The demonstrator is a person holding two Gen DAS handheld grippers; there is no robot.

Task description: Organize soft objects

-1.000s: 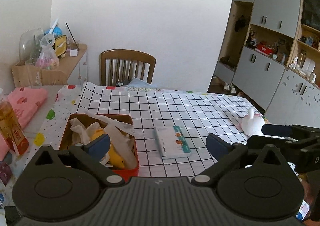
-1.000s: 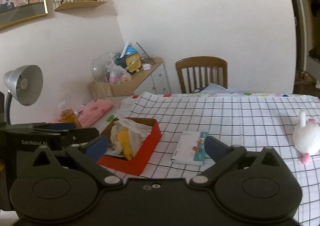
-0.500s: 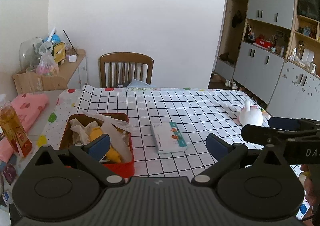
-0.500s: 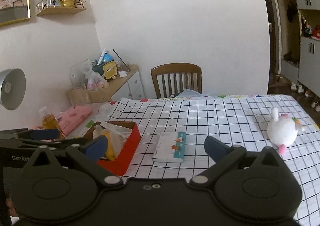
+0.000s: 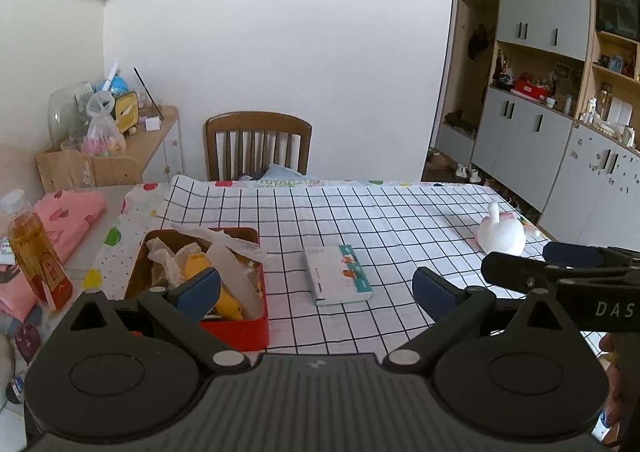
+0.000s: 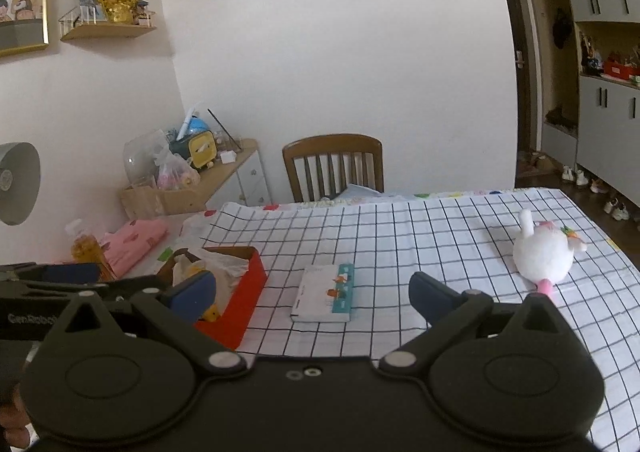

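Note:
A white plush toy with pink trim lies on the checked tablecloth at the right; it also shows in the right wrist view. A red box at the left holds a yellow soft toy and crumpled white wrapping; the box also shows in the right wrist view. My left gripper is open and empty above the table's near edge, between box and book. My right gripper is open and empty, held above the near edge, short of the plush.
A small white and teal book lies mid-table. A wooden chair stands at the far side. A juice bottle and pink cloth sit at the left. Grey cabinets line the right wall.
Both grippers have pulled back and risen a little, so the table looks further off. The right gripper has turned right, bringing the plush nearer its centre. Nothing was grasped.

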